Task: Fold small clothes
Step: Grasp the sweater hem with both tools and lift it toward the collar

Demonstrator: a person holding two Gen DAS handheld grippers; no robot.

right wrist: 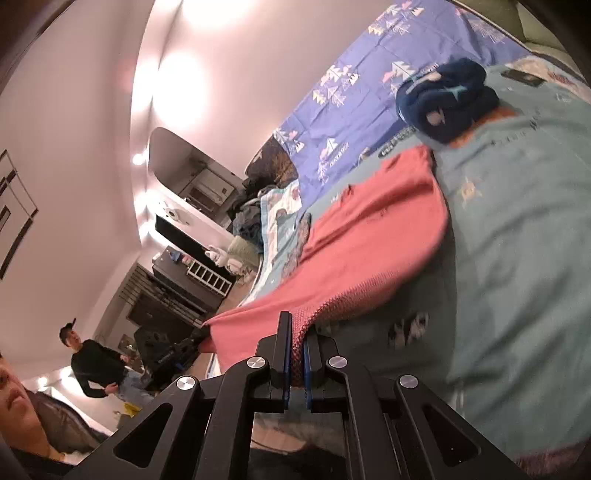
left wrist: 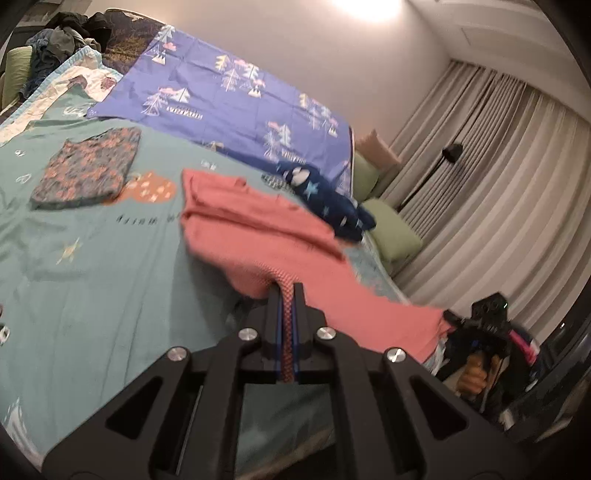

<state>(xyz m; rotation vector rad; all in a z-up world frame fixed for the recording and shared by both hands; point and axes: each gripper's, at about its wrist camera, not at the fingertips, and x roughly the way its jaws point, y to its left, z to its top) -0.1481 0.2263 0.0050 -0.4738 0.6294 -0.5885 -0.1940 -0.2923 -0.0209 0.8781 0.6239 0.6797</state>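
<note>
A salmon-pink garment (left wrist: 258,225) lies partly on the teal bedspread (left wrist: 92,295), its near edge lifted. My left gripper (left wrist: 287,290) is shut on that hem, with ribbed pink cloth pinched between its blue pads. In the left wrist view the other gripper (left wrist: 452,319) holds the far corner of the same edge at the right, a hand below it. In the right wrist view my right gripper (right wrist: 295,328) is shut on the pink garment (right wrist: 369,229), which stretches away over the bed. A folded floral garment (left wrist: 88,170) lies flat at the left.
A crumpled navy star-print garment (left wrist: 325,195) sits beyond the pink one. A purple tree-print sheet (left wrist: 229,96) covers the bed's far side. Dark clothes (left wrist: 70,33) are piled at the head. Curtains (left wrist: 498,177) and green cushions (left wrist: 395,229) stand beside the bed. A person (right wrist: 98,365) stands by the shelves.
</note>
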